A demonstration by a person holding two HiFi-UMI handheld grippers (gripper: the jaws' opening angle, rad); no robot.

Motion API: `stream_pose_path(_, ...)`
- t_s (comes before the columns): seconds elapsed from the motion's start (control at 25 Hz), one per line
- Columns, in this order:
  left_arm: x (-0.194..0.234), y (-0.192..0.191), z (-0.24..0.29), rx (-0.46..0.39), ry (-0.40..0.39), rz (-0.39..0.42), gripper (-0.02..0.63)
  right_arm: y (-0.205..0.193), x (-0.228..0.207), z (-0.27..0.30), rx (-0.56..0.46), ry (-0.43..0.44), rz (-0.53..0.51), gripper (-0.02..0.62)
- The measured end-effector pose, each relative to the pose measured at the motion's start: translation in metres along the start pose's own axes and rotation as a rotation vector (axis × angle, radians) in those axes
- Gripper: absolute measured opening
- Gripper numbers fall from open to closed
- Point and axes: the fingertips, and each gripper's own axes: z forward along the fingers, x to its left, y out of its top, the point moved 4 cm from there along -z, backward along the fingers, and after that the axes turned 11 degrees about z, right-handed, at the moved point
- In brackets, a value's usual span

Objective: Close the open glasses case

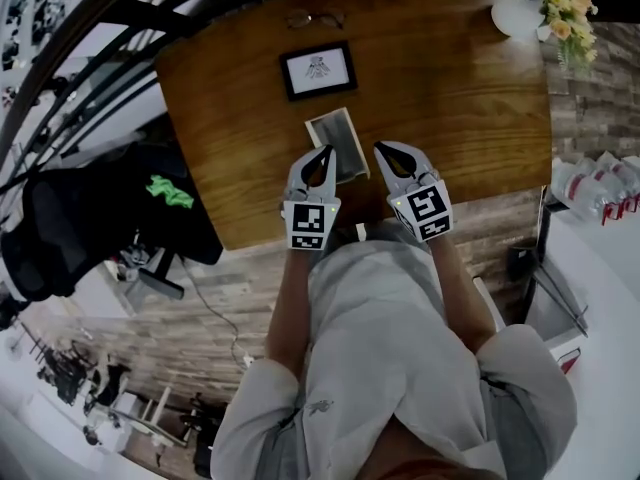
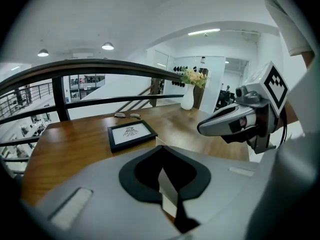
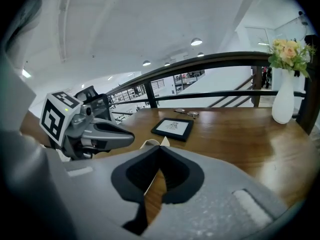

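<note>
The open glasses case (image 1: 337, 134), grey with a pale rim, lies on the wooden table (image 1: 460, 98) just in front of the person. My left gripper (image 1: 325, 152) hovers over the case's near left part, jaws shut and holding nothing. My right gripper (image 1: 381, 149) is just right of the case, also shut and holding nothing. In the left gripper view a pale edge of the case (image 2: 168, 186) shows through the gap behind the joined tips (image 2: 161, 147). In the right gripper view the case's cream corner (image 3: 149, 144) peeks out beside the tips (image 3: 160, 146).
A black picture frame (image 1: 317, 70) lies beyond the case, and a pair of glasses (image 1: 315, 18) rests near the far edge. A white vase with flowers (image 1: 520, 13) stands at the far right corner. A dark railing (image 2: 100, 66) runs behind the table.
</note>
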Motion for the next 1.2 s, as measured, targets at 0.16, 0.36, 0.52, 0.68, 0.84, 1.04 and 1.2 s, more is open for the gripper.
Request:
stream_pose_path(0.16, -0.007, -0.003, 0.009, 0.018, -0.025, 0.011, 0.018, -0.007, -0.003, 0.004, 0.012, -0.006, 0.012, 0.003)
stream_pose_path(0.36, -0.012, -0.014, 0.020, 0.040, -0.061, 0.009, 0.018, -0.015, -0.005, 0.011, 0.019, -0.030, 0.018, 0.003)
stream_pose_path(0.52, -0.020, -0.021, 0.025, 0.054, -0.094, 0.006, 0.018, -0.022, -0.005, 0.017, 0.026, -0.047, 0.022, 0.003)
stream_pose_path(0.68, -0.024, -0.025, 0.028, 0.060, -0.120, 0.009, 0.018, -0.028, -0.005, 0.020, 0.031, -0.068, 0.035, 0.003)
stream_pose_path(0.84, -0.028, -0.029, 0.031, 0.064, -0.144, 0.010, 0.018, -0.034, -0.004, 0.024, 0.038, -0.080, 0.044, 0.003)
stream_pose_path(1.04, -0.036, -0.034, 0.034, 0.063, -0.178, 0.017, 0.018, -0.043, -0.002, 0.026, 0.049, -0.094, 0.053, 0.003)
stream_pose_path(1.2, -0.042, -0.035, 0.036, 0.055, -0.202, 0.021, 0.018, -0.049, -0.001, 0.027, 0.059, -0.106, 0.059, 0.003)
